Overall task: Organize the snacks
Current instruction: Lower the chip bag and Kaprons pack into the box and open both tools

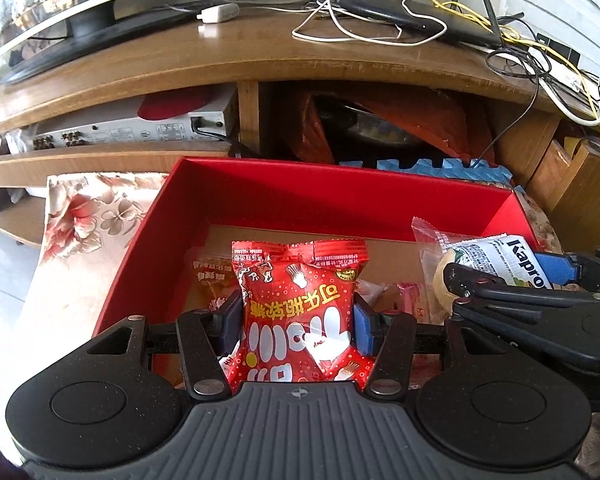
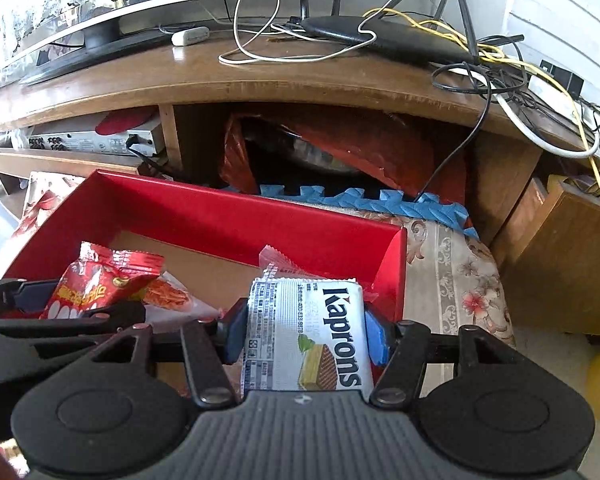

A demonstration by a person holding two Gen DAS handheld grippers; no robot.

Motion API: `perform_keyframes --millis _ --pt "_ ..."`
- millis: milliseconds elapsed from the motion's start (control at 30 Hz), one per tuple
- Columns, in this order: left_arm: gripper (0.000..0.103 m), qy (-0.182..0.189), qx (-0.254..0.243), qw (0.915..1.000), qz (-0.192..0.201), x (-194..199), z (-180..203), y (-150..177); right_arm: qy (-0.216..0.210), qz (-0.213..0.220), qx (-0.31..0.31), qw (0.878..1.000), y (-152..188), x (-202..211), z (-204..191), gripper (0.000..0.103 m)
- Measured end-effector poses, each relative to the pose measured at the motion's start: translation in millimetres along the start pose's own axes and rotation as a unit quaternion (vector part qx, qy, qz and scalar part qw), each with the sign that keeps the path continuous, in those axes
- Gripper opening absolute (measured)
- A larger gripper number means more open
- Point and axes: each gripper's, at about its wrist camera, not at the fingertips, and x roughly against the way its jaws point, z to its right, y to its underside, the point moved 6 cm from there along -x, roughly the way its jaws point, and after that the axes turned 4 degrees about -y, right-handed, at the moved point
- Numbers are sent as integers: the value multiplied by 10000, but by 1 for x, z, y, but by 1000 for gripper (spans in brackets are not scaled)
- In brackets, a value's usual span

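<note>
My left gripper (image 1: 298,320) is shut on a red candy bag (image 1: 300,312) with white lettering, held over the open red box (image 1: 260,196). My right gripper (image 2: 306,330) is shut on a white Kaprons wafer pack (image 2: 306,336), above the box's right part. In the left wrist view the right gripper (image 1: 512,276) with the wafer pack (image 1: 500,258) shows at the right. The right wrist view shows the left gripper (image 2: 40,308) and the red bag (image 2: 100,280) at the left. Several other snack packets (image 1: 404,296) lie on the box's cardboard floor.
The red box (image 2: 220,212) rests on a floral cloth (image 2: 452,280) in front of a wooden TV stand (image 1: 220,60). Cables and a router (image 1: 400,12) lie on the stand. Blue foam mat pieces (image 2: 360,200) and an orange bag (image 2: 340,148) sit behind the box.
</note>
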Motion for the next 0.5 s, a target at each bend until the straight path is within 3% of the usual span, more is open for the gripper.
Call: perform_keyframes --millis 300,500 --pt "64 -93 -10 10000 29 1 -3 1 -41 -45 -115 9999 2 -1 2 64" --pt "71 -81 -2 9999 65 4 -6 1 -102 -90 -193 9997 3 -1 6 71"
